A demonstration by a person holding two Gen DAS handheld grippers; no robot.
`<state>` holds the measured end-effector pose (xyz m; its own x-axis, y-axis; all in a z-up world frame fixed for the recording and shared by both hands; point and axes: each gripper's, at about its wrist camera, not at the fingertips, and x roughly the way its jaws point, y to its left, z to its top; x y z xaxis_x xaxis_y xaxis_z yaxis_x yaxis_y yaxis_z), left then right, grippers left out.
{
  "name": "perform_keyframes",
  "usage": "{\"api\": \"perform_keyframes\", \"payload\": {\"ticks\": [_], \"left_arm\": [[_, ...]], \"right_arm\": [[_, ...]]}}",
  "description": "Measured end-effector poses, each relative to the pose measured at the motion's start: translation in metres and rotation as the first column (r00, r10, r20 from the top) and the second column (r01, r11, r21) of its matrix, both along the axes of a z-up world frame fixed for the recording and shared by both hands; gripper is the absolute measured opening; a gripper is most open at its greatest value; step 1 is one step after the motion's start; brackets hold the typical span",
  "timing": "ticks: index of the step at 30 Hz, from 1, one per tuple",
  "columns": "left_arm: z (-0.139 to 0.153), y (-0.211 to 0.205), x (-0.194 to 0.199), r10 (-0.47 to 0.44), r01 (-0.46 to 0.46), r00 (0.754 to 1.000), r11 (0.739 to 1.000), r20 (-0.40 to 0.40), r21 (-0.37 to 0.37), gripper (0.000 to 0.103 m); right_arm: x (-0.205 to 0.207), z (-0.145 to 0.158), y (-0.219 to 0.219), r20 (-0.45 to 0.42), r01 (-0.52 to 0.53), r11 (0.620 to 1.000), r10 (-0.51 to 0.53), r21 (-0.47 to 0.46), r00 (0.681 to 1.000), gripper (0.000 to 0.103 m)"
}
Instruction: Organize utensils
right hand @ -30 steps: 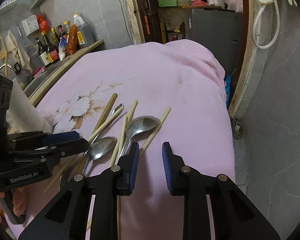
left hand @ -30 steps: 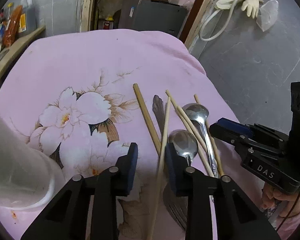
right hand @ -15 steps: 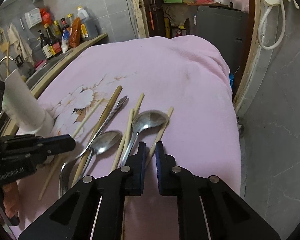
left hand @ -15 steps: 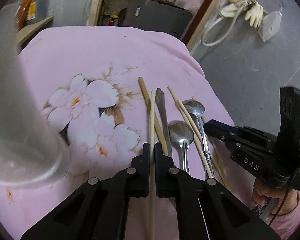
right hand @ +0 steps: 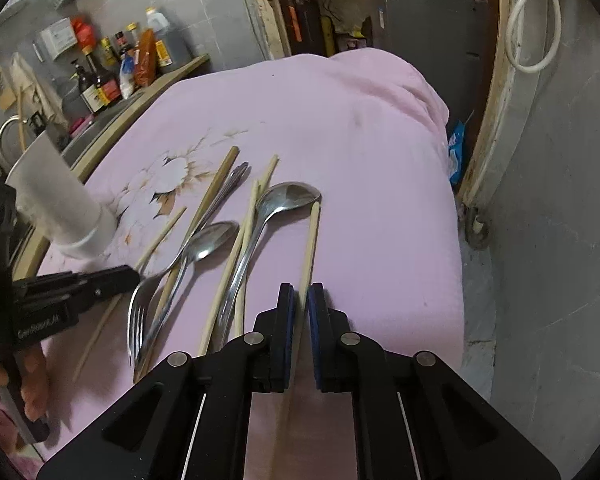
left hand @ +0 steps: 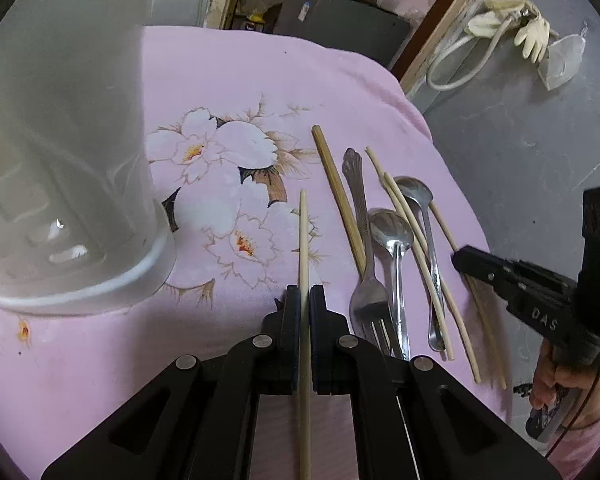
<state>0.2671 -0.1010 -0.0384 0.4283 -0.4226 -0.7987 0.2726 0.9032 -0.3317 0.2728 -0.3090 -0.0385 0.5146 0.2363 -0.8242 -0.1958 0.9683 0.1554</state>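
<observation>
Left gripper (left hand: pixel 305 294) clenched on chopstick (left hand: pixel 303 236) above pink floral cloth (left hand: pixel 228 92), beside white holder (left hand: pixel 64 152). Right gripper (right hand: pixel 300 294) marked "DAS", grasping another chopstick (right hand: pixel 310 240). Left body reads "GenRobot.AI".

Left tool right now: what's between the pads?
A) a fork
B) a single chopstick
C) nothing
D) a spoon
B: in the left wrist view the left tool is clamped on one pale chopstick, while the fork and the spoons lie on the pink cloth beside it.
</observation>
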Motion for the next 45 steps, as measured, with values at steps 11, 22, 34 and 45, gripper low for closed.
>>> {"api": "perform_keyframes", "payload": {"ticks": [11, 22, 34, 45], "left_arm": [[0.000, 0.001, 0.000, -0.042, 0.042, 0.999, 0.999, -0.001, 0.007, 0.002], [0.033, 0.016, -0.054, -0.050, 0.075, 0.969, 0.993, 0.243, -0.094, 0.002], [0.097, 0.044, -0.080, 0.117, 0.055, 0.822, 0.958, 0.557, -0.282, 0.002], [0.159, 0.123, -0.064, 0.311, -0.050, 0.654, 0.927, 0.690, -0.371, 0.002]], "right_arm": [[0.006, -0.004, -0.002, 0.017, 0.059, 0.997, -0.060, 0.047, 0.998, 0.003], [-0.051, 0.014, -0.020, 0.195, 0.073, 0.964, -0.126, 0.257, 0.973, 0.003], [-0.105, 0.089, 0.032, 0.662, -0.110, 0.943, -0.135, 0.314, 0.737, 0.003], [-0.075, 0.148, 0.110, 0.824, -0.323, 0.876, -0.134, 0.358, 0.550, 0.003]]}}
